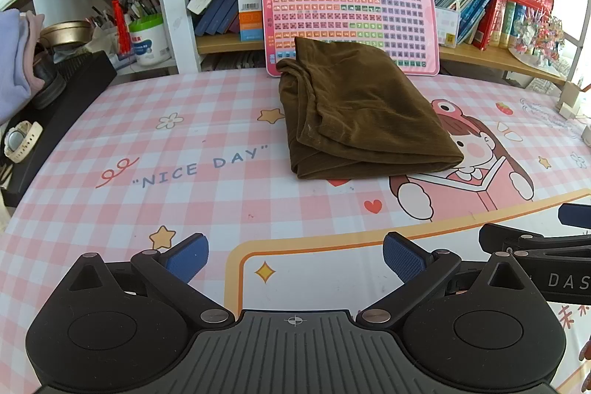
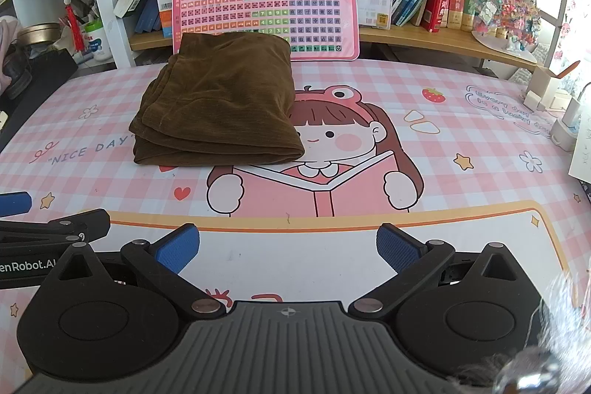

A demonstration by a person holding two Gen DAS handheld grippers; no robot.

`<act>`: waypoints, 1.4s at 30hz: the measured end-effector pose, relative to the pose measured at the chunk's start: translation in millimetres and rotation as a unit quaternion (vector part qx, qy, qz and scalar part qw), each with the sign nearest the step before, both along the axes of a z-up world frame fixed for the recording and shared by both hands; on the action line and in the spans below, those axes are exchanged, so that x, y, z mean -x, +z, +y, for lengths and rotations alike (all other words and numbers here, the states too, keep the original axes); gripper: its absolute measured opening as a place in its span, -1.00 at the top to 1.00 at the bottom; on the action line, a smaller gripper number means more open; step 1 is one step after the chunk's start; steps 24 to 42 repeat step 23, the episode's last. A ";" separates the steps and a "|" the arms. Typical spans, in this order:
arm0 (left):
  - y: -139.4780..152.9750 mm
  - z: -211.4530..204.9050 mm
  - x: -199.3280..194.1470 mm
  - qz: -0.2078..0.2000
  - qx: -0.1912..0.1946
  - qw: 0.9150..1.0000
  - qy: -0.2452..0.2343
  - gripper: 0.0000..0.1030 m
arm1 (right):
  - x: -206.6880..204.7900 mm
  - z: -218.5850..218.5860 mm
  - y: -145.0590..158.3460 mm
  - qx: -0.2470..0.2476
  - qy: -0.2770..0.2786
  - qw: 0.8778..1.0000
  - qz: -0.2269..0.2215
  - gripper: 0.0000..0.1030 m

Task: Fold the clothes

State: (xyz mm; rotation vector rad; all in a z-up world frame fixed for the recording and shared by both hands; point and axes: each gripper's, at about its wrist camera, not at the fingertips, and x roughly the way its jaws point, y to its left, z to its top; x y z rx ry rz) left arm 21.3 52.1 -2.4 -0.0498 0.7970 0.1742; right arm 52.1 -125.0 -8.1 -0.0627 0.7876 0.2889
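Left wrist view: the left gripper (image 1: pixel 295 261) hovers low over the bench (image 1: pixel 207 202), fingers spread apart and holding nothing, with the right gripper (image 2: pixel 288 250) alongside, likewise apart and empty. Ahead of both, well clear of the fingertips, a brown garment (image 1: pixel 354 113) lies folded into a compact stack, its far edge against a pink keyboard toy (image 1: pixel 369 6). Neat layers and idle tools suggest the folding is essentially complete.
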 end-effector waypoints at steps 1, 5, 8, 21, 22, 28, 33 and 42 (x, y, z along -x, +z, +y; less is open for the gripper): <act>0.0 0.1 0.0 0.000 0.000 1.000 0.000 -0.98 | -0.1 0.0 0.0 0.000 0.000 1.000 0.000 -1.00; 0.4 -0.3 0.6 -0.002 0.002 1.000 0.001 -0.98 | 0.0 -0.5 -0.3 -0.001 -0.001 1.000 0.001 -1.00; 0.9 -0.1 1.3 -0.004 0.004 1.000 0.001 -0.98 | 0.0 -0.9 -0.2 -0.001 -0.002 1.000 0.001 -1.00; -0.1 -0.4 0.4 0.001 0.003 1.000 0.002 -0.98 | 0.2 -0.8 -0.4 0.000 -0.001 1.000 0.001 -1.00; -0.1 -0.6 0.5 0.001 0.002 1.000 0.002 -0.98 | 0.3 -0.7 -0.5 0.000 -0.001 1.000 0.001 -1.00; -0.2 -0.8 0.5 0.001 0.002 1.000 0.002 -0.98 | 0.4 -0.4 -0.7 0.000 -0.001 1.000 0.001 -1.00; -0.2 -0.8 0.5 0.001 0.002 1.000 0.002 -0.98 | 0.4 -0.4 -0.7 0.000 -0.001 1.000 0.001 -1.00; -0.2 -0.8 0.5 0.001 0.002 1.000 0.002 -0.98 | 0.4 -0.4 -0.7 0.000 -0.001 1.000 0.001 -1.00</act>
